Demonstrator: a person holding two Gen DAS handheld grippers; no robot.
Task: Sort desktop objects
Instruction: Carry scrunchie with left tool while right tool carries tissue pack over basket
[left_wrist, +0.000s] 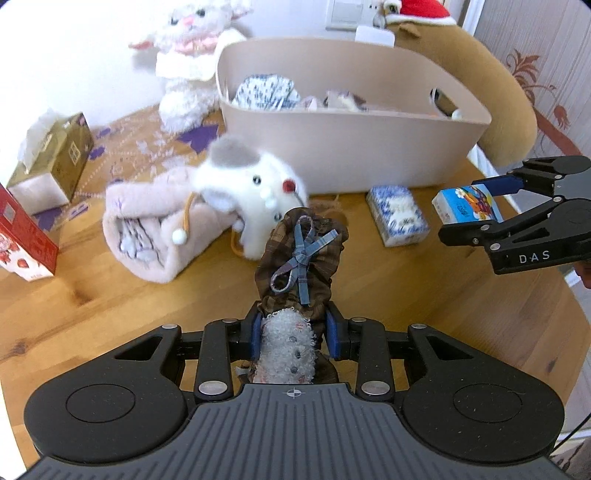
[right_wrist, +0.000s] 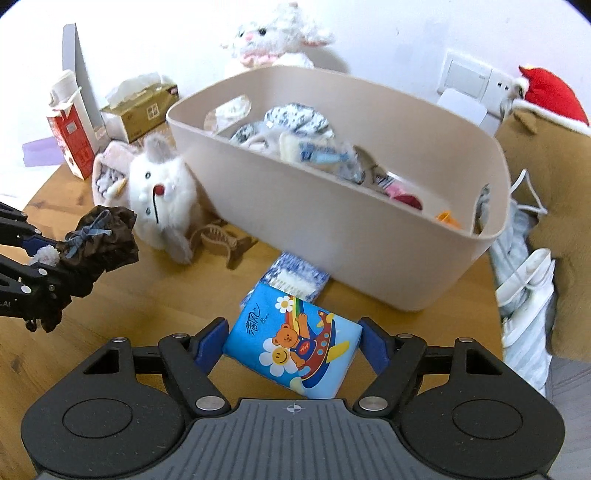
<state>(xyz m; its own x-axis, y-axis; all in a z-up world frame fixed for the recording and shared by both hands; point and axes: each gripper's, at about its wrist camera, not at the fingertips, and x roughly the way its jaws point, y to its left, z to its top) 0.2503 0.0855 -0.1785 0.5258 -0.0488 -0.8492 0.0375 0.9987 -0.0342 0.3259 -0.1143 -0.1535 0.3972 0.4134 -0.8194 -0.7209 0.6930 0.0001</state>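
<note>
My left gripper (left_wrist: 294, 334) is shut on a brown plaid cloth toy (left_wrist: 301, 254) with a blue bow and a white fuzzy end, held above the table; it also shows in the right wrist view (right_wrist: 99, 236). My right gripper (right_wrist: 291, 343) is shut on a blue tissue pack (right_wrist: 295, 349) with a cartoon bear, held above the table in front of the beige bin (right_wrist: 343, 229). That pack also shows in the left wrist view (left_wrist: 467, 205). The bin (left_wrist: 347, 147) holds several small items.
A white plush mouse (left_wrist: 255, 188) lies on a pink rolled cloth (left_wrist: 147, 229) left of the bin. A blue-patterned tissue pack (left_wrist: 397, 214) lies by the bin's front. A tissue box (left_wrist: 55, 158), a red carton (left_wrist: 22, 240), a lamb plush (left_wrist: 192, 55) and a brown plush (left_wrist: 491, 92) ring the table.
</note>
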